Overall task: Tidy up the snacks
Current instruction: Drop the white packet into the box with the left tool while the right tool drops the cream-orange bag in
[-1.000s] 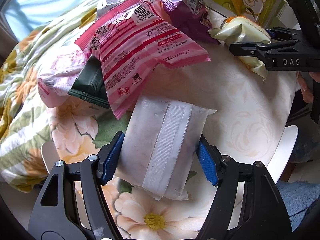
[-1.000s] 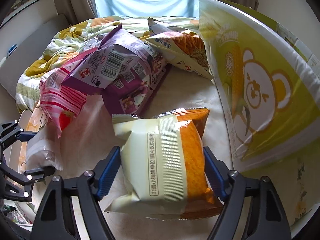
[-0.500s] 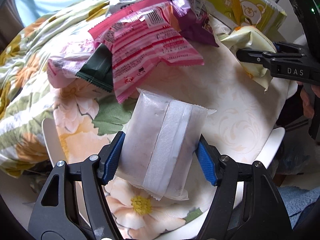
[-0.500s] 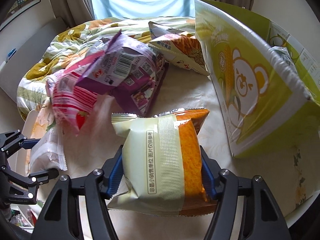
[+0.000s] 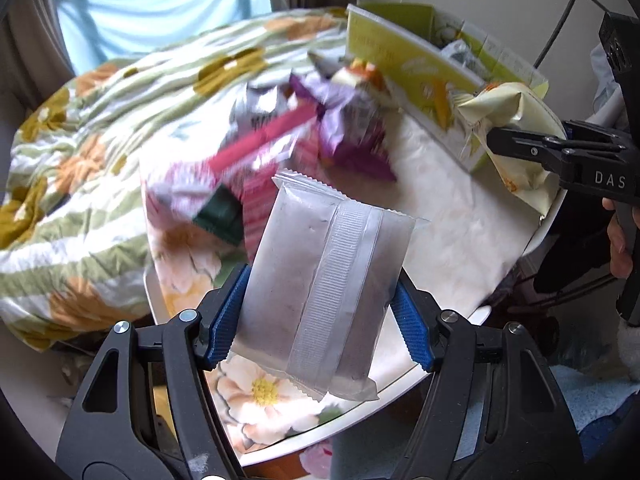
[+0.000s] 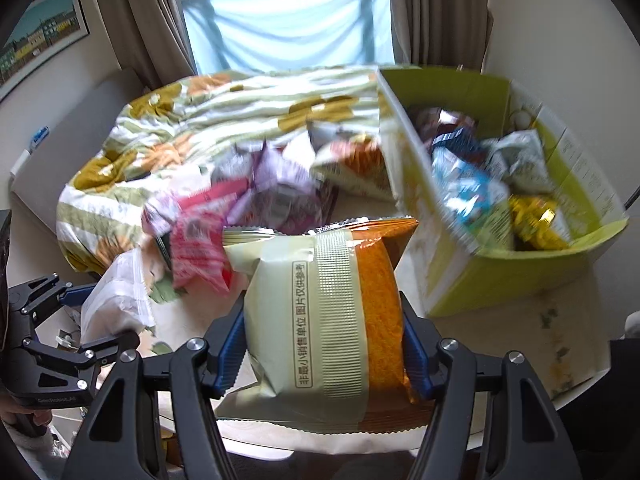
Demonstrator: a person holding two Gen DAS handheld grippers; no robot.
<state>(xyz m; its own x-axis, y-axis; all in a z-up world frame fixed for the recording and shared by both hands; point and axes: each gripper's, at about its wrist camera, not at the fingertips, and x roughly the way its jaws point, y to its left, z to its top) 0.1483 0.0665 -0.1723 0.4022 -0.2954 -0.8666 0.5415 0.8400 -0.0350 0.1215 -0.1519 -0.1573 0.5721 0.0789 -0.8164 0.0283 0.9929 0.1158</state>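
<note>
My left gripper (image 5: 320, 320) is shut on a white translucent snack packet (image 5: 324, 280) and holds it up above the table. My right gripper (image 6: 324, 340) is shut on a cream and orange snack packet (image 6: 332, 320), also lifted; it shows in the left wrist view (image 5: 516, 136) at the right. A loose pile of pink and purple snack bags (image 6: 240, 216) lies on the table behind. A green cardboard box (image 6: 480, 276) with several snack bags in it stands at the right.
The round table (image 5: 448, 216) has a floral cloth. A bed with a flowered quilt (image 6: 200, 128) lies behind it. A window with a blue curtain (image 6: 288, 28) is at the back. The table edge is close below both grippers.
Both grippers have risen and pulled back with their packets, so the table and pile look farther away. The open top of the green box has come into the right wrist view.
</note>
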